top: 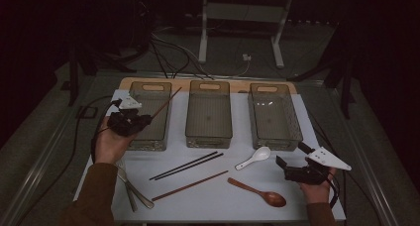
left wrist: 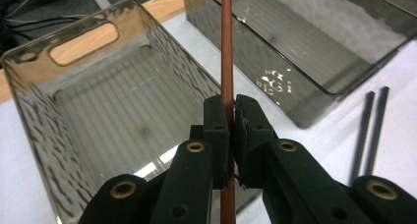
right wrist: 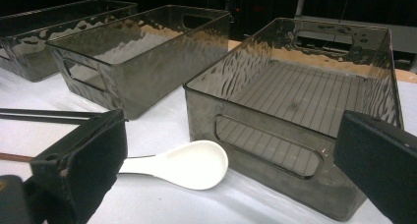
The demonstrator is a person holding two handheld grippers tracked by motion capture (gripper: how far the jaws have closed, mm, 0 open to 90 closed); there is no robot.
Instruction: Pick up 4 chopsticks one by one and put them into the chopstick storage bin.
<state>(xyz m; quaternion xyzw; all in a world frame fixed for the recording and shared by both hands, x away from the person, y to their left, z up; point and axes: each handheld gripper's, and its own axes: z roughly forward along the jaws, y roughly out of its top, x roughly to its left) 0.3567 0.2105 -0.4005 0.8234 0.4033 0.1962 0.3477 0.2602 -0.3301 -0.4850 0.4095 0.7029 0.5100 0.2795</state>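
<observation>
My left gripper [top: 143,121] [left wrist: 231,123] is shut on a brown wooden chopstick [top: 166,102] [left wrist: 226,42], held over the left smoky bin [top: 148,132] [left wrist: 54,150]; the stick slants up and away across the bin. A second brown chopstick [top: 190,185] lies on the white mat, beside a pair of black chopsticks [top: 187,165] [left wrist: 370,128]. My right gripper [top: 291,161] [right wrist: 231,160] stands open near the front right, with a white ceramic spoon [top: 255,157] [right wrist: 189,163] lying ahead of it on the mat. A wooden spoon [top: 260,193] rests near the front edge.
Three smoky plastic bins stand in a row: left, middle [top: 208,134] [right wrist: 128,52] and right [top: 275,137] [right wrist: 275,145]. Metal cutlery [top: 131,189] lies by the left forearm. Cables and a white stand's legs [top: 203,37] lie on the floor beyond the table.
</observation>
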